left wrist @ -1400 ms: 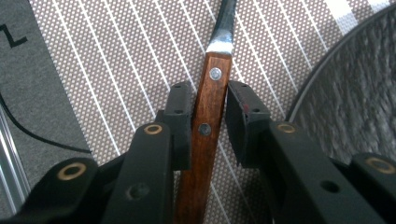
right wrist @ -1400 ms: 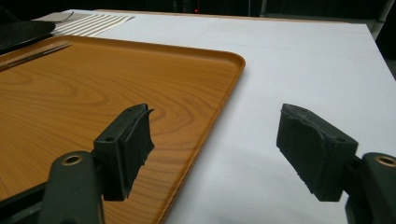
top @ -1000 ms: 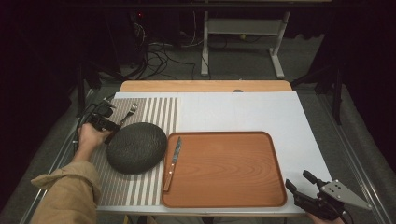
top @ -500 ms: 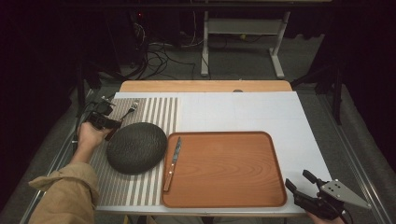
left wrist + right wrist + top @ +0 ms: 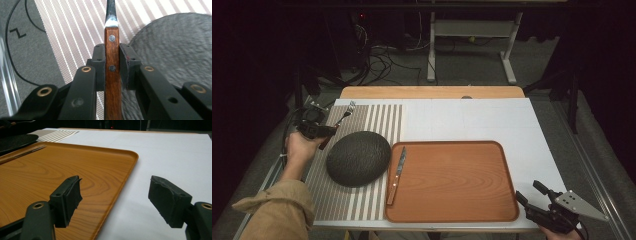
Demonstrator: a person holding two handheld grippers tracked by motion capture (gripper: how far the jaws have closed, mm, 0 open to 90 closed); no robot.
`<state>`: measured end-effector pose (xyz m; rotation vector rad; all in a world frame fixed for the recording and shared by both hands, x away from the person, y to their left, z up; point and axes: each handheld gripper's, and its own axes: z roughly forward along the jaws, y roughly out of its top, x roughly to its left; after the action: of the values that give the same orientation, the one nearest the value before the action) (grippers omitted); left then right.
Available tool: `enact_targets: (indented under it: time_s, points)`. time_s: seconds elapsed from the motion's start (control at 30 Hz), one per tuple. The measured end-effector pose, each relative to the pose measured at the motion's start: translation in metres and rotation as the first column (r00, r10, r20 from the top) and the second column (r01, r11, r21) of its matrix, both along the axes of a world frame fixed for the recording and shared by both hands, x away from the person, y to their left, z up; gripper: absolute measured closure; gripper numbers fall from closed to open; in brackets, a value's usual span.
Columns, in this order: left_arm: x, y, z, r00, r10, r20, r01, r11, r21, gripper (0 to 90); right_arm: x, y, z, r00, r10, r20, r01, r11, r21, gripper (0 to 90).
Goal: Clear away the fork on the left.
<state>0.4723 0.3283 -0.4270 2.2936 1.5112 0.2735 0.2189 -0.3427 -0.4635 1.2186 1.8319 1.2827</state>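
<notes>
I have the fork (image 5: 111, 62) clamped by its wooden handle in my left gripper (image 5: 112, 66), lifted over the striped mat (image 5: 362, 122) beside the dark bowl (image 5: 358, 158). The knife (image 5: 396, 175) already lies on the tray (image 5: 462, 200); the fork probably goes there next. My right gripper (image 5: 115, 200) waits with fingers wide, holding nothing.

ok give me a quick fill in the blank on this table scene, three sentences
1. The left gripper is shut on the wooden handle of a ____.
2. The knife lies inside the wooden ____, along its left edge.
3. The right gripper has its jaws ____, with nothing between them.

Missing words: fork; tray; open
</notes>
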Motion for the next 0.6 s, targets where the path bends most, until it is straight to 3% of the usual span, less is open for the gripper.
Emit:
enact_targets:
  time_s: [0.33,0.6]
  points:
    - [-0.018,0.004,0.022,0.9983,0.030,0.049,-0.029,0.9995,-0.013,72.4,0.002,0.000,0.000,0.9995,0.033,0.003,-0.033,0.999,0.021,26.5]
    - [-0.040,-0.006,0.039,0.9951,0.026,0.096,-0.022,0.9990,-0.038,72.4,0.008,0.004,0.001,0.9974,0.071,0.014,-0.071,0.997,0.027,26.5]
